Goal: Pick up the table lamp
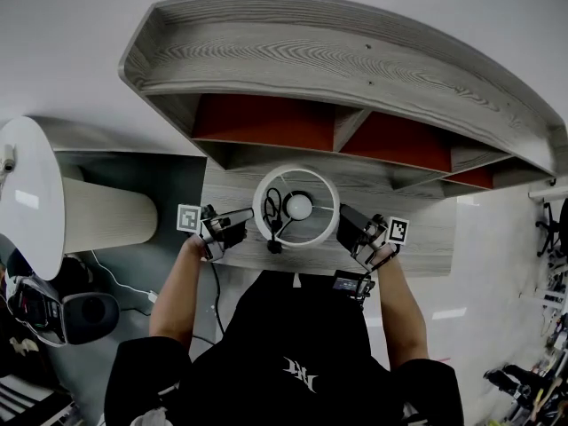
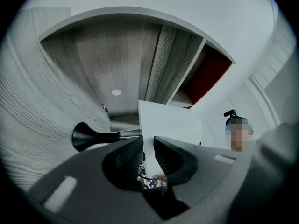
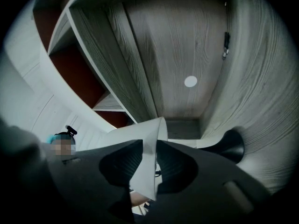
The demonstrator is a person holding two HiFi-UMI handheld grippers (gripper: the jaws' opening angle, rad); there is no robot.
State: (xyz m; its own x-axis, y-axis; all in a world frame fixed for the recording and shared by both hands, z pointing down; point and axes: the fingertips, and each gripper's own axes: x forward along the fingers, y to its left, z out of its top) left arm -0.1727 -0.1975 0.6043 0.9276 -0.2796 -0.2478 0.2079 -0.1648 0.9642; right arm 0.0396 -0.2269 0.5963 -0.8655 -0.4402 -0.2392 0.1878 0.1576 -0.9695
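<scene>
On the grey wood-grain desk (image 1: 426, 229), right in front of the person, sits the table lamp (image 1: 300, 207), seen from straight above in the head view. White round shade (image 1: 296, 169), bulb in the middle, black cord looped inside (image 1: 273, 204). Behind it is a curved shelf unit (image 1: 355, 60) with red-backed compartments (image 1: 266, 118).

The left gripper (image 1: 244, 220) is on the shade's left side and the right gripper (image 1: 348, 223) on its right side, roughly level with each other. Marker cubes face up on both (image 1: 189, 218) (image 1: 398, 230).

Left gripper view: the left gripper (image 2: 148, 148) is closed to a narrow gap on the shade wall (image 2: 170, 122), with ribbed pads (image 2: 131, 155) on both faces of the thin white wall. The black flared base (image 2: 84, 136) and chrome stem (image 2: 128, 134) are off to the left, next to the wood surface.

Right gripper view: same picture. The right gripper (image 3: 149, 160) pinches the shade (image 3: 140, 139) edge, one pad (image 3: 170, 164) each side, both pressed on. The base (image 3: 232, 146) is at the right, against the wood grain.

Cannot tell if the base is touching the desk or just clear of it.

At far left of the head view there is a bigger cream cylinder with a white round end (image 1: 98, 213), well apart from the lamp. A black cable (image 1: 216, 291) hangs from the left gripper.
</scene>
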